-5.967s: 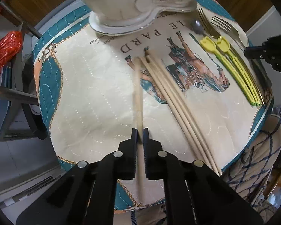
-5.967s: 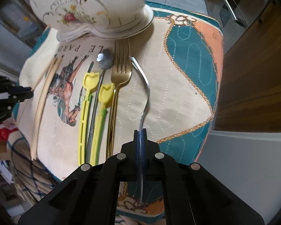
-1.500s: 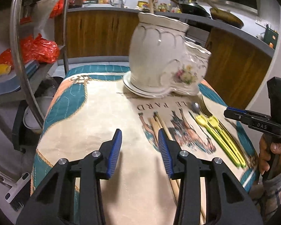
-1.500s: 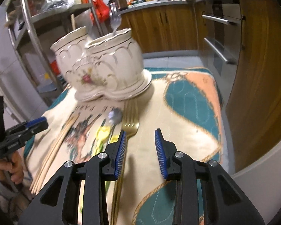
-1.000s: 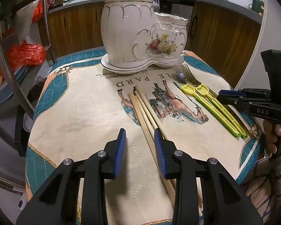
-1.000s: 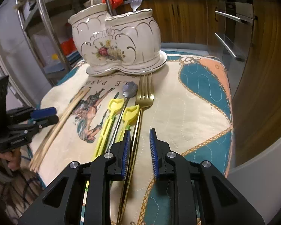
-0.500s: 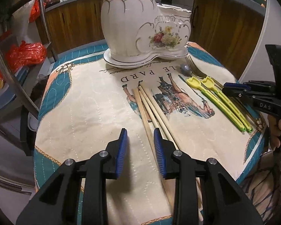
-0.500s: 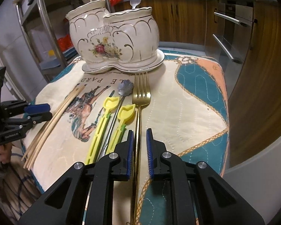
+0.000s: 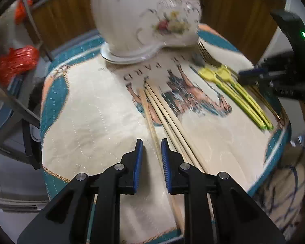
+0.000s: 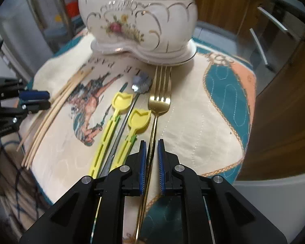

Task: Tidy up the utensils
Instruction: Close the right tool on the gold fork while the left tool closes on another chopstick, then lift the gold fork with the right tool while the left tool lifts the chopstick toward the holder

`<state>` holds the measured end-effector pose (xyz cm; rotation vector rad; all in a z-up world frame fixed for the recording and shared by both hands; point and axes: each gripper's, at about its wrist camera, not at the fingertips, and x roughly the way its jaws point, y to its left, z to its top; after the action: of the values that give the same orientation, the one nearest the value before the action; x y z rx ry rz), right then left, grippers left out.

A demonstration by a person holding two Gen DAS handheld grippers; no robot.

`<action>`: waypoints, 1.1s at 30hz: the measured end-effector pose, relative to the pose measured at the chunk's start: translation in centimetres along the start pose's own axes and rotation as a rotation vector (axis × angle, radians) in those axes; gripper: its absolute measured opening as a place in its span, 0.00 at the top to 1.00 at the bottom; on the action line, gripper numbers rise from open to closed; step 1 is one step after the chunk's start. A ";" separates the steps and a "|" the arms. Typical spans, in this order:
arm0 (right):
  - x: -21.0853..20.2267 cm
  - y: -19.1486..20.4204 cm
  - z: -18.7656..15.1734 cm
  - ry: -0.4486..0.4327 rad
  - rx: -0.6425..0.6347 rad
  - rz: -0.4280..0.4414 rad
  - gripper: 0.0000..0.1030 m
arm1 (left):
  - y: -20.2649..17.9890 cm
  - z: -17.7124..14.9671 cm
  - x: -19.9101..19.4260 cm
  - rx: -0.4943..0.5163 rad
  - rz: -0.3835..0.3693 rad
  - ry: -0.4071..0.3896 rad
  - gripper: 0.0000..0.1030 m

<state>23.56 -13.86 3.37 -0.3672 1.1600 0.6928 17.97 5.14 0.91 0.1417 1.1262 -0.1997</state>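
Observation:
A white floral ceramic utensil holder (image 9: 146, 20) (image 10: 140, 18) stands at the far side of the table. Several wooden chopsticks (image 9: 162, 118) (image 10: 50, 109) lie on the cloth. My left gripper (image 9: 151, 143) is open, low over the cloth, with the leftmost chopstick running between its jaws. A gold fork (image 10: 158, 99) lies beside two yellow plastic utensils (image 10: 120, 120) (image 9: 238, 93) and a steel spoon (image 10: 139, 85). My right gripper (image 10: 151, 144) is open, its jaws on either side of the gold fork's handle without gripping it.
The round table wears a quilted cream and teal cloth (image 9: 87, 109) (image 10: 223, 93) with a horse print. Wooden cabinets (image 10: 278, 105) stand close on the right. A metal rack with a red bag (image 9: 16, 61) stands left of the table.
Both grippers have dropped lower and moved forward. The left jaws now straddle a chopstick. The right jaws straddle the gold fork's handle.

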 end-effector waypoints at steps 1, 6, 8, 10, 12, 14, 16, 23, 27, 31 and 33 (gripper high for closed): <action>0.1 0.0 0.3 0.025 -0.006 0.004 0.88 | 0.1 0.2 0.0 0.012 -0.012 0.027 0.82; 0.8 0.2 2.2 0.178 -0.044 -0.020 0.88 | 0.7 1.2 0.6 0.060 -0.081 0.194 0.82; 0.8 0.4 2.6 0.219 -0.057 -0.035 0.88 | 0.8 1.6 0.8 0.076 -0.090 0.244 0.82; 1.1 0.5 3.2 0.264 -0.060 -0.047 0.88 | 0.8 2.1 1.0 0.092 -0.090 0.282 0.82; 1.3 0.7 3.6 0.298 -0.060 -0.063 0.88 | 0.7 2.4 1.2 0.095 -0.091 0.314 0.82; 1.5 1.0 3.9 0.320 -0.060 -0.078 0.88 | 0.7 2.8 1.5 0.101 -0.094 0.344 0.81; 1.7 1.2 4.1 0.335 -0.063 -0.098 0.88 | 0.6 3.1 1.7 0.108 -0.094 0.373 0.81; 1.2 1.2 3.5 0.303 -0.010 -0.100 0.93 | -0.6 4.0 2.4 0.132 -0.048 0.394 0.89; 0.6 -0.7 2.1 0.257 0.043 -0.049 0.93 | 0.4 3.7 1.9 0.072 -0.067 0.325 0.95; -0.2 -1.7 1.0 0.208 0.076 -0.002 0.93 | 2.1 2.9 0.8 0.014 -0.106 0.246 0.95; -0.9 -2.2 0.5 0.173 0.093 0.019 0.93 | 2.8 2.7 -0.4 -0.016 -0.134 0.192 0.95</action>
<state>25.14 -15.48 4.24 -0.3428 1.3563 0.6308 20.87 7.30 2.42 0.0723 1.3291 -0.3011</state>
